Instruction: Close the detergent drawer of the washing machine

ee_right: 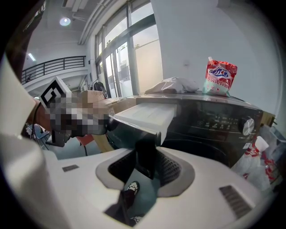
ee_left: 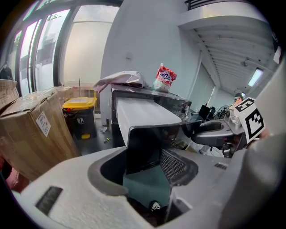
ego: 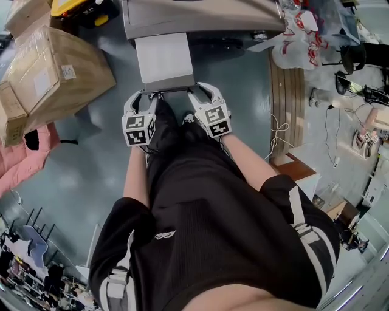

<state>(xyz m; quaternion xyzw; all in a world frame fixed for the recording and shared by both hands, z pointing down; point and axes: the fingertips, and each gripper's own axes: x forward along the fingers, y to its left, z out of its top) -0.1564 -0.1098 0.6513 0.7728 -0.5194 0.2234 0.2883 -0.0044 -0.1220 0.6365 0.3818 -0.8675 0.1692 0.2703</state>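
The fingers [ee_left: 176,165] of the left gripper [ego: 146,93] are held apart around the left front corner of the detergent drawer [ego: 164,58]. Those of the right gripper [ego: 203,90] are likewise spread around its right corner. The drawer is seen pulled out of the washing machine [ego: 200,15].

Grey floor [ego: 79,164], tall windows [ee_left: 85,49], white wall [ee_left: 147,36]

Pouch [ee_left: 165,78], perhaps cloth [ee_left: 121,79], atop washer [ee_right: 214,120]; boxes [ego: 51,76] left.
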